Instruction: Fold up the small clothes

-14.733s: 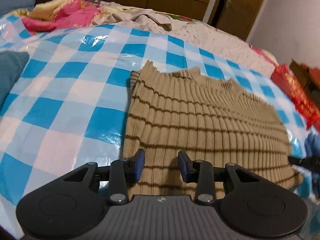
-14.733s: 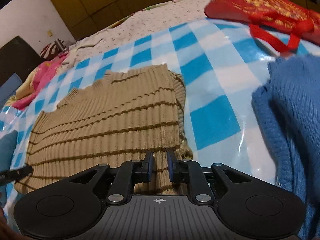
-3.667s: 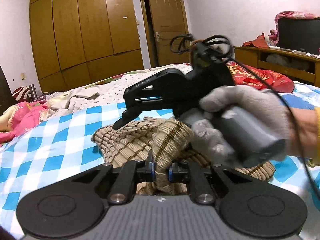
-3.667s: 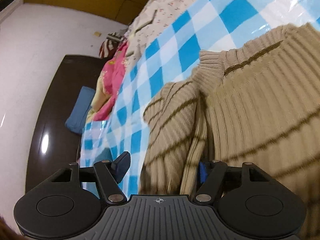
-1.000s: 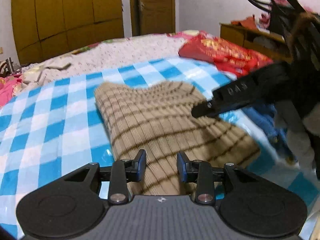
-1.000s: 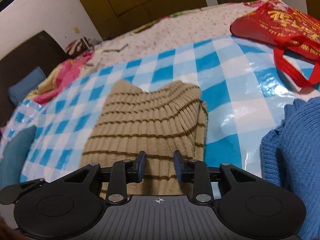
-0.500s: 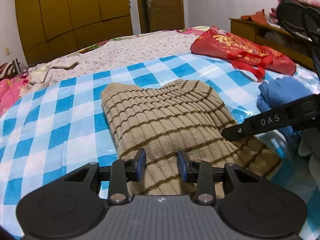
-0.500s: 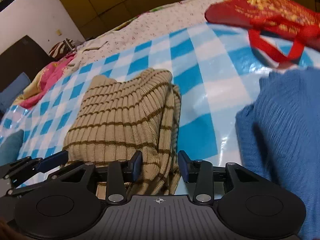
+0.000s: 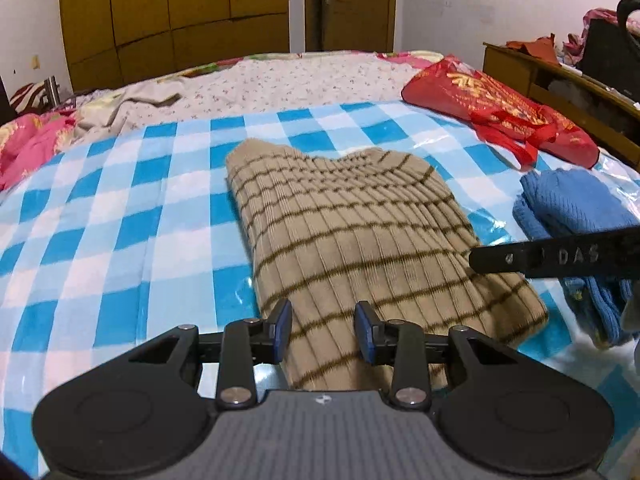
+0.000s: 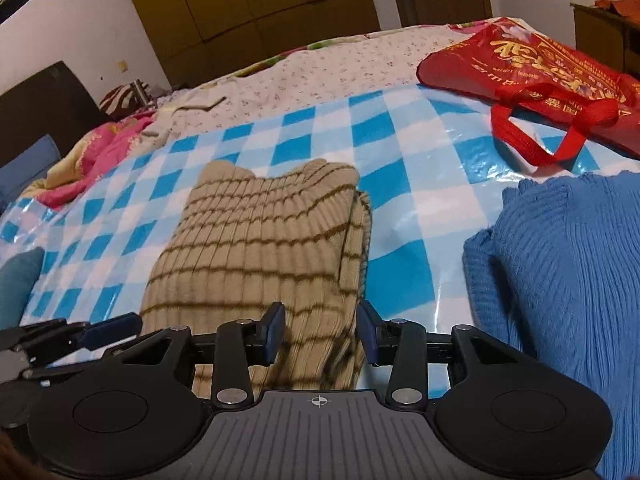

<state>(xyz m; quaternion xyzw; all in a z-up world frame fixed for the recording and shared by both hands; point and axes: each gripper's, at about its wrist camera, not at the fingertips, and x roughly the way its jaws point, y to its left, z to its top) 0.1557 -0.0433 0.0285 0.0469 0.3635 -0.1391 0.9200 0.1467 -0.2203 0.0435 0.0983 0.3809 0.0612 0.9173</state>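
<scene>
Folded tan striped sweater (image 9: 352, 240) lies on the checked sheet (image 9: 100, 240) under both grippers, neither one clenched on it.

Nearest, the left gripper (image 9: 323, 330) stands with its blue pads (image 9: 283, 330) parted over the sweater's near end, the knit showing between them but not pinched. The right gripper (image 10: 320, 334) is likewise released, its pads spread over the sweater's near right corner, with the right pad past the cloth's edge above the sheet. Just right of the right gripper's fingers lies a blue knitted garment (image 10: 568, 280). Ahead of both pairs of fingers the sweater stretches away in a narrow folded strip, its doubled edge on the right. Farther off, beyond and to the right, rests a red carrier bag (image 10: 532, 80); behind it all stand wooden wardrobe doors (image 9: 180, 12).
</scene>
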